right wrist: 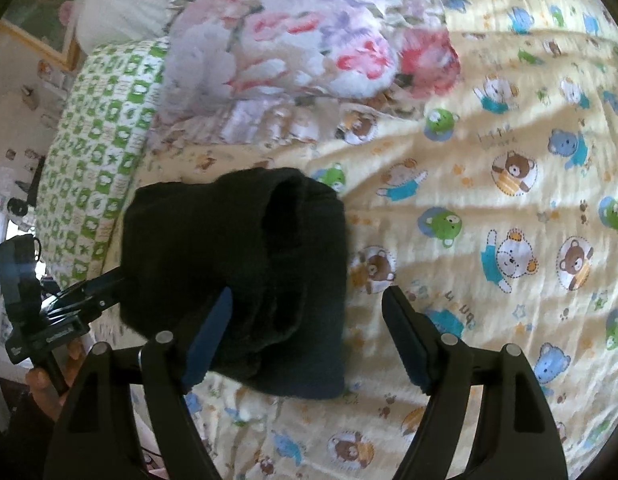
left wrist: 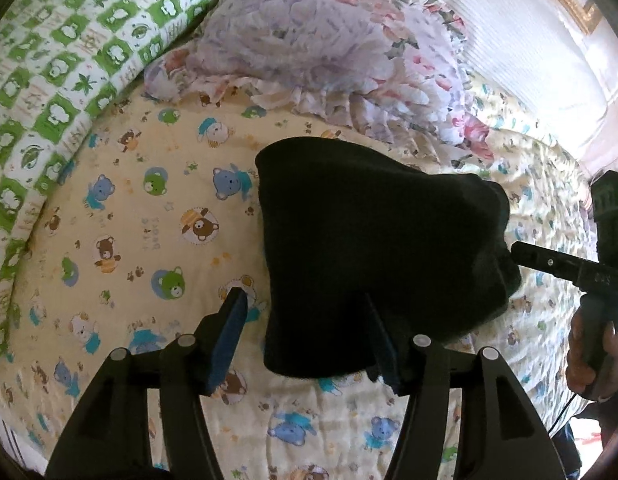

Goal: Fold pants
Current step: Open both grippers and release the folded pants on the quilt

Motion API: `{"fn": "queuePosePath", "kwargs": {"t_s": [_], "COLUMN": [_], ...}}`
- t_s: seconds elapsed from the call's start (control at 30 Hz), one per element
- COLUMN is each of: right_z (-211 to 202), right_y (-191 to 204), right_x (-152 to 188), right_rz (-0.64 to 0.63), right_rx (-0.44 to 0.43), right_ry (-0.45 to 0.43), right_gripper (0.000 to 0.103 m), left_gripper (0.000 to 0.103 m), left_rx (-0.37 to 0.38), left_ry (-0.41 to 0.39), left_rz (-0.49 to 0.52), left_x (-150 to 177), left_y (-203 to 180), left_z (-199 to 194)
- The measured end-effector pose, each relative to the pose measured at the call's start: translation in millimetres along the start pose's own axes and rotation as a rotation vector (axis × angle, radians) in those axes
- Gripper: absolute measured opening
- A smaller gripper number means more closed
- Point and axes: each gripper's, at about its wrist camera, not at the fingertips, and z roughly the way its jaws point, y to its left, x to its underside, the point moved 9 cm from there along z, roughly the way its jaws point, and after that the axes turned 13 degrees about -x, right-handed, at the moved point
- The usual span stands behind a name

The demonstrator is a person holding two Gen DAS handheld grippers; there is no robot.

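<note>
Pants (left wrist: 373, 248), black and folded into a thick bundle, are lying on the bear-print bed quilt (left wrist: 149, 240), near a floral pillow (left wrist: 309, 40) and a green checked pillow (left wrist: 57, 60). Left gripper (left wrist: 305, 336) is hovering with fingers spread, one finger over the bundle's edge. Right gripper (right wrist: 309, 336) is likewise hovering released, its left finger over the pants.

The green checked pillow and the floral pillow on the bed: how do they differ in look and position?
The green checked pillow has green and white squares and a plain edge; the floral pillow has pink and purple flowers and a ruffled edge. In the left wrist view the green checked pillow lies left of the floral pillow, which lies just beyond the folded black pants. Both rest on the bear-print bedsheet.
</note>
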Motion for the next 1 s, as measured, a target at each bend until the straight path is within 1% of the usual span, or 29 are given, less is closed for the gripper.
{"fn": "queuePosePath", "kwargs": {"t_s": [0.13,0.2,0.4,0.63,0.8,1.0], "right_z": [-4.3,-5.0,-3.7,-3.0,-2.0,-3.6], "right_y": [18.5,26.5,44.4,54.5,58.5,60.8], "right_x": [2.2,4.0,9.2,12.9,15.7,19.7], "right_rz": [-0.067,-0.097,-0.192,-0.263,-0.305,-0.327], "right_rx": [-0.008,-0.008,0.004,0.023,0.044,0.06], "right_ry": [0.01,0.025,0.054,0.068,0.076,0.074], "right_gripper": [0.078,0.078,0.078,0.078,0.078,0.078], "left_gripper": [0.062,0.066,0.066,0.066,0.066,0.067], "left_rx": [-0.041,-0.051,-0.087,-0.101,-0.116,-0.145], "left_ry": [-0.03,-0.037,-0.059,-0.077,-0.081,-0.101], "left_rz": [0.011,0.011,0.029,0.044,0.036,0.043], "left_x": [2.7,4.0,8.6,11.5,14.4,17.1], "left_y": [-1.6,-2.6,-7.2,-10.9,-9.1,-6.4], "left_z": [-14.1,-17.5,-25.5,-31.4,-33.6,-37.5]}}
